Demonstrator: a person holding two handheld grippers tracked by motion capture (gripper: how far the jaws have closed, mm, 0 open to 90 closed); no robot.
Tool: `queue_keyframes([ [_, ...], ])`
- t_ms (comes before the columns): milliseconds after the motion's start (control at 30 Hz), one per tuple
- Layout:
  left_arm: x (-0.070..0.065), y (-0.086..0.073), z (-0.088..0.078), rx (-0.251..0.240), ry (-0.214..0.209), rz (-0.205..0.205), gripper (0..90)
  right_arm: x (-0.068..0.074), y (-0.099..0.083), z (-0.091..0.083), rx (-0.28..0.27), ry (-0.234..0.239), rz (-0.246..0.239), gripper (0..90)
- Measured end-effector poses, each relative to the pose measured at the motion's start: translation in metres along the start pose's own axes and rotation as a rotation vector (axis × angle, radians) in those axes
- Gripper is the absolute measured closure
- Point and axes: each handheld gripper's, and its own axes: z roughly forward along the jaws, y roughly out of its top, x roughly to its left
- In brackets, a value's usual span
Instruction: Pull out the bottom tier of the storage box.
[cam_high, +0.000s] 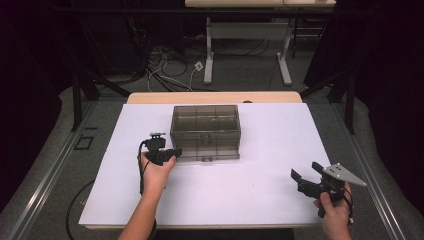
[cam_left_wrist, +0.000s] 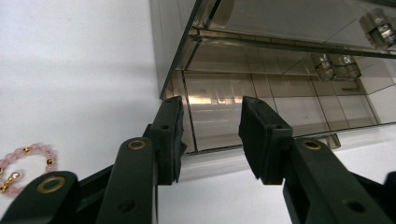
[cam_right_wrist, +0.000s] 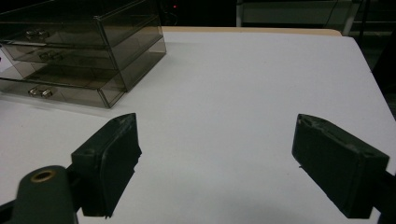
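A smoky clear drawer box stands in the middle of the white table top; its bottom drawer sticks out a little toward me. My left gripper is at the box's front left corner. In the left gripper view the left gripper is open, its jaws a small gap apart, level with the bottom drawer and holding nothing. A pink bead bracelet lies on the table left of those jaws. My right gripper is wide open over bare table at the front right; in its own view, the right gripper faces the box.
Small paired knobs sit on the drawer fronts. The table's front edge is close to both hands. Beyond the far edge stand another table's legs and loose cables on the floor. Dark curtains close both sides.
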Motion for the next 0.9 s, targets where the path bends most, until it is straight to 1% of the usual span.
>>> queue_keyframes([
  [200,0.0017,0.0010,0.0028,0.019,0.007,-0.004,64.1,0.0000,0.0000,-0.0002,0.001,0.000,0.003,14.3],
  [300,0.0020,0.0014,0.0038,0.028,0.016,0.003,66.4,0.0001,0.0000,0.0000,0.000,0.003,0.004,14.3],
  [367,0.0017,0.0016,0.0048,0.031,0.020,0.008,66.4,-0.0006,-0.0001,0.0001,0.002,0.000,-0.003,14.3],
  [567,-0.0003,0.0025,0.0065,0.034,0.043,0.014,66.9,-0.0001,0.0000,0.0001,0.002,0.000,-0.001,14.3],
  [667,-0.0007,0.0023,0.0076,0.031,0.037,-0.011,67.6,-0.0003,0.0000,0.0002,0.002,0.001,0.000,14.3],
  [700,-0.0013,0.0021,0.0079,0.030,0.043,-0.015,68.5,-0.0001,0.0001,0.0001,0.000,0.004,0.004,14.3],
  [800,-0.0016,0.0029,0.0089,0.037,0.049,-0.012,70.0,-0.0006,0.0000,0.0001,0.002,0.001,-0.003,14.3],
  [900,-0.0024,0.0032,0.0105,0.043,0.057,-0.011,71.5,-0.0004,0.0000,0.0002,0.001,0.002,-0.001,14.3],
])
